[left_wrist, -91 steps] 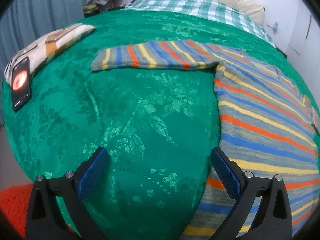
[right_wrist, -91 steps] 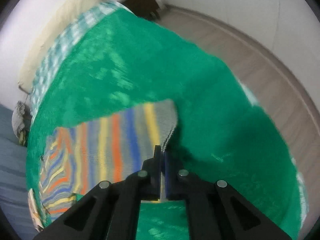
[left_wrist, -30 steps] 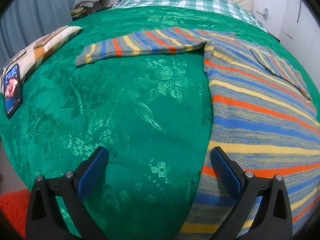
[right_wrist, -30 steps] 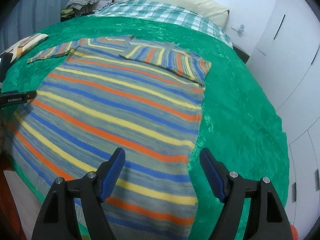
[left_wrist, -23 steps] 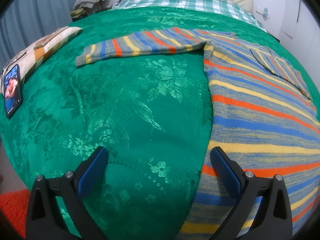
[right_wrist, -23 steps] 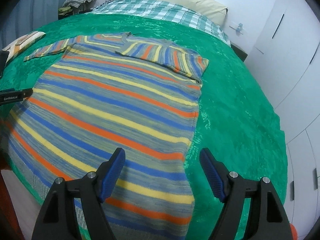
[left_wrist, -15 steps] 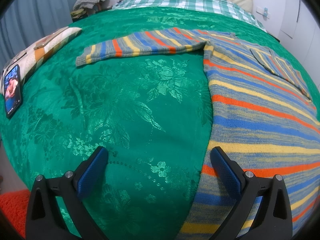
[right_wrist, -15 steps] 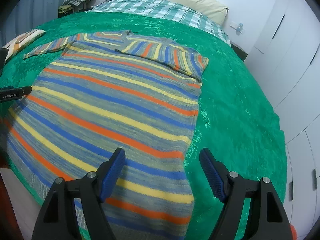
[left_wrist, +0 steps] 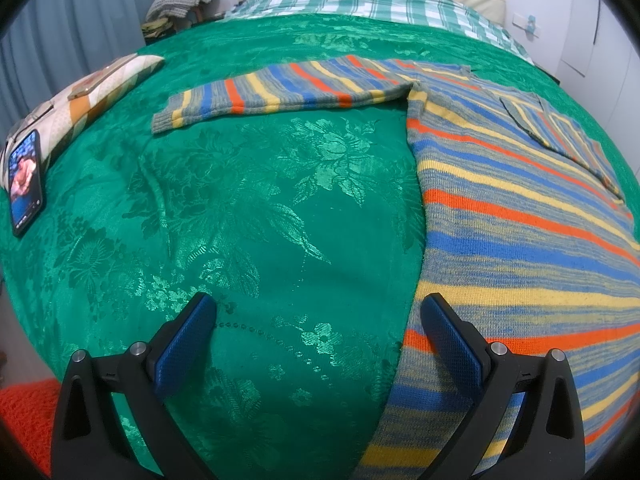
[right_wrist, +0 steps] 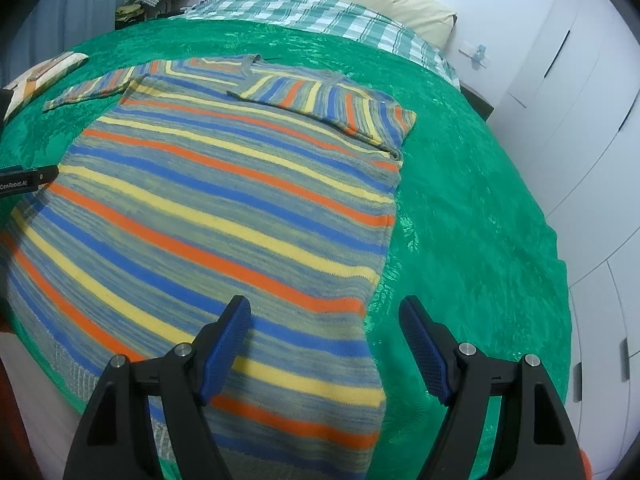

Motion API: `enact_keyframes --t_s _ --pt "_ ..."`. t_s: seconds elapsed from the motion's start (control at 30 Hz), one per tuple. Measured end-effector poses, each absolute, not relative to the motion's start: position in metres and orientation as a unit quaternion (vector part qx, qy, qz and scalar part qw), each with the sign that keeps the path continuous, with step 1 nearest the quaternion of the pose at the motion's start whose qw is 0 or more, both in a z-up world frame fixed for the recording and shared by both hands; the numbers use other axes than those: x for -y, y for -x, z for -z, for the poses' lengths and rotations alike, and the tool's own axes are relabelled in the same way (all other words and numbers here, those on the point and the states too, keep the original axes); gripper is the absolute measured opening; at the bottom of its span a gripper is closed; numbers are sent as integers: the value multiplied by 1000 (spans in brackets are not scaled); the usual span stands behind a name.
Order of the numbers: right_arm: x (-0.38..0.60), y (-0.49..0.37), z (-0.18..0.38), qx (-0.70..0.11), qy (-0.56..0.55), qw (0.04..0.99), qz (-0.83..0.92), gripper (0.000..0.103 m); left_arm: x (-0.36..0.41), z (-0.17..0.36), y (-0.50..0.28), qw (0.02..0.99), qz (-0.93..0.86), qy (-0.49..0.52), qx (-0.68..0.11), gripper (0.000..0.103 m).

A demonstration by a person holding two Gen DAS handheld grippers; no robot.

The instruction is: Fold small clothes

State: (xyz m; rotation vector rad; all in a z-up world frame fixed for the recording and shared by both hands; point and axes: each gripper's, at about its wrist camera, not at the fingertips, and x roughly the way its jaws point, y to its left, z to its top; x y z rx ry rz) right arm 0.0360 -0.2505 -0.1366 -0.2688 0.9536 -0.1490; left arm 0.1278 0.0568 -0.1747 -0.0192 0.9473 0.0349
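Green floral damask bedspread (left_wrist: pixel 248 216) is lying under everything; my striped knitted sweater (right_wrist: pixel 224 208) is resting flat on it, one sleeve folded across the chest, the other stretching sideways. I'm holding my right gripper (right_wrist: pixel 324 344) and left gripper (left_wrist: pixel 318 338) wide apart, gripping nothing.

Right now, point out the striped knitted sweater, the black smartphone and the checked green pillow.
striped knitted sweater (right_wrist: pixel 224 216), right wrist view, chest.
black smartphone (left_wrist: pixel 26 184), left wrist view, screen.
checked green pillow (right_wrist: pixel 304 12), right wrist view, top.
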Motion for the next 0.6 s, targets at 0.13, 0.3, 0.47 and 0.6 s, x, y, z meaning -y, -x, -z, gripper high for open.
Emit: enact_keyframes --t_s 0.13,0.3,0.47,0.6 --pt "250 -36 137 -457 129 877 72 76 -57 175 -128 890 -17 9 -456 103" --pt "252 -36 138 -459 128 876 71 76 -57 175 -128 890 -17 10 -456 103" --pt "252 -36 137 -454 121 880 66 76 -59 173 -129 886 -15 15 -464 103" --pt "251 -37 135 -448 117 884 61 76 -77 157 -130 873 15 71 -482 102"
